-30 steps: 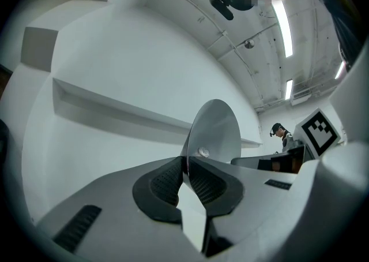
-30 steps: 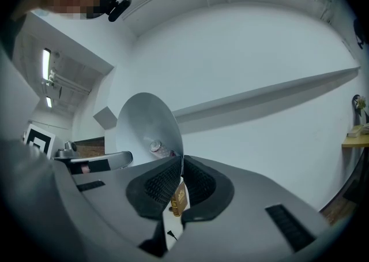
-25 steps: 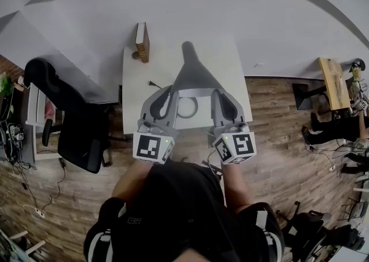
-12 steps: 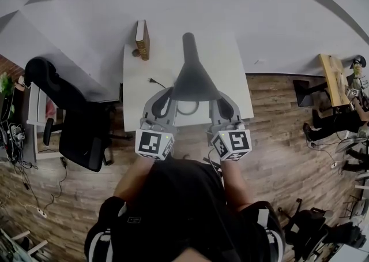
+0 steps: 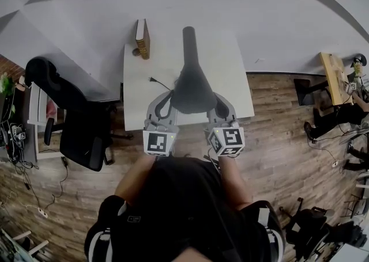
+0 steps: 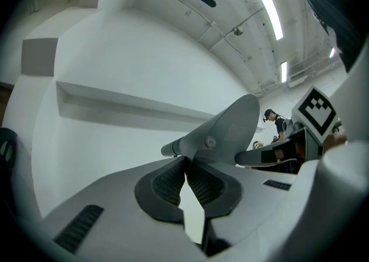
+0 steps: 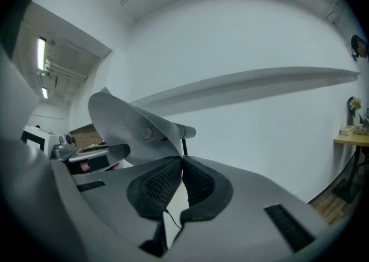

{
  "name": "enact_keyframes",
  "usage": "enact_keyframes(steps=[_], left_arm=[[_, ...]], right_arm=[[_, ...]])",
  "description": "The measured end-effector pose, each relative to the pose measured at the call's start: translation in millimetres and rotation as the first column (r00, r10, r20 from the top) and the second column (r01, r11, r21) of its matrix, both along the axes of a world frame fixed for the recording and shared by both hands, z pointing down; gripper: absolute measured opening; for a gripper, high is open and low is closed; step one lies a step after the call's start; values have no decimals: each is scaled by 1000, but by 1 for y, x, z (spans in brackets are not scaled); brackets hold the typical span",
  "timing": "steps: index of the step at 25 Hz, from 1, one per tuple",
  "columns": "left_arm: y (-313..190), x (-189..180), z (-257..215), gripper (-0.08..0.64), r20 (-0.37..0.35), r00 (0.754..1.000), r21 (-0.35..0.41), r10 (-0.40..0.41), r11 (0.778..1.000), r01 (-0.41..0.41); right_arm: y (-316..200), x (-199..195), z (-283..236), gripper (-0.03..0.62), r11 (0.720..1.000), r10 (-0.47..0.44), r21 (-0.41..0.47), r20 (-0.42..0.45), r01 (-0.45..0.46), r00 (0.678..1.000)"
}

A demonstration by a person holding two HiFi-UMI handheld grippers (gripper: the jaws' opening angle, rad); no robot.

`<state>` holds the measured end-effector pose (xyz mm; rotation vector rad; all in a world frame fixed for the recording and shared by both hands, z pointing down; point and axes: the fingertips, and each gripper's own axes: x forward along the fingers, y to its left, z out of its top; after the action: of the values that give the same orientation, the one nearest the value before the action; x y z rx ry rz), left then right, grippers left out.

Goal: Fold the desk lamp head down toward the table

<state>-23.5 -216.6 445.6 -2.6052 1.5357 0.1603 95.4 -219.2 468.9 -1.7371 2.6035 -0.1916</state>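
The dark grey cone-shaped lamp head (image 5: 193,90) hangs over the white table (image 5: 230,64), its stem (image 5: 189,41) running away toward the wall. My left gripper (image 5: 170,97) is at the head's left rim and my right gripper (image 5: 217,100) at its right rim. In the left gripper view the head (image 6: 230,128) rises straight from the closed jaws of the left gripper (image 6: 185,160). In the right gripper view the head's edge (image 7: 124,122) runs into the closed jaws of the right gripper (image 7: 181,158). Each gripper is shut on the thin rim. The lamp's base is hidden under the head.
A book (image 5: 142,40) stands at the table's back left corner, and a loose plug and cable (image 5: 154,82) lie left of the lamp. A black office chair (image 5: 69,122) stands left of the table. A wooden desk (image 5: 334,79) is far right on the wood floor.
Both grippers have sunk together with the lamp head held between them. The head has tipped lower and now covers the ring-shaped base that showed beneath it earlier.
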Motion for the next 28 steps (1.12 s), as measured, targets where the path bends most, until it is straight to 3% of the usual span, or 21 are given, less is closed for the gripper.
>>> enact_keyframes(steps=[16,20,24,28], left_arm=[[-4,0,34,37,72,997,-25,10,1000,-8],[-4,0,30,37,34,999,-26,7,1000,-6],[-5,0,32,37,30,1000,-31,3,1000,-2],[-4,0,33,37,51,999,-27,5,1000,-4]], right_arm=[[-6,-2,27,20,1000,10,-26,-86,-12,996],[0,0,25,36,1000,15,-2,-176,-15,984],[15,-3,24,133,999,-39,-7,-266,38,963],[28,-3,11,181,996,-53,48,-426,81,903]])
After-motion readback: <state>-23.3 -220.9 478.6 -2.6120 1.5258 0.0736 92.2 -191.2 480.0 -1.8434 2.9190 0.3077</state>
